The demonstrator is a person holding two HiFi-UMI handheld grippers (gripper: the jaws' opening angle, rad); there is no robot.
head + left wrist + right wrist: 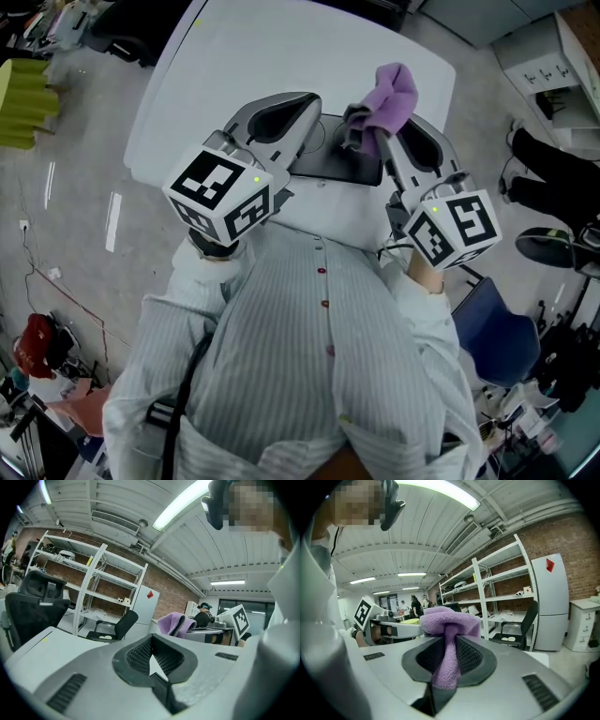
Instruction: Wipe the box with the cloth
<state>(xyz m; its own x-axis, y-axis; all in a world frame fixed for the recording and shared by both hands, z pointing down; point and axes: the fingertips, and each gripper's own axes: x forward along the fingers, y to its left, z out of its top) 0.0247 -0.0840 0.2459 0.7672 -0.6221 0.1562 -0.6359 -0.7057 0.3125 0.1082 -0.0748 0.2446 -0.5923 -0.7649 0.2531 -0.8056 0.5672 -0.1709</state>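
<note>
A dark flat box [339, 161] lies on the white table [234, 66], partly hidden behind both raised grippers. My right gripper [367, 129] is held up above the box and is shut on a purple cloth [389, 94]. In the right gripper view the cloth [447, 620] bunches out over the pads and hangs down between them, pinched by the gripper [446, 654]. My left gripper [305, 101] is raised beside it, to the left, shut with nothing in it. The left gripper view shows its pads [138, 656] together, and the cloth [174, 622] beyond them.
White shelving [506, 597] and black office chairs [117, 625] stand by a brick wall. A blue chair [497, 337] is at my right side. Someone's black shoes [553, 178] are at the far right, and a green thing [23, 103] lies on the floor far left.
</note>
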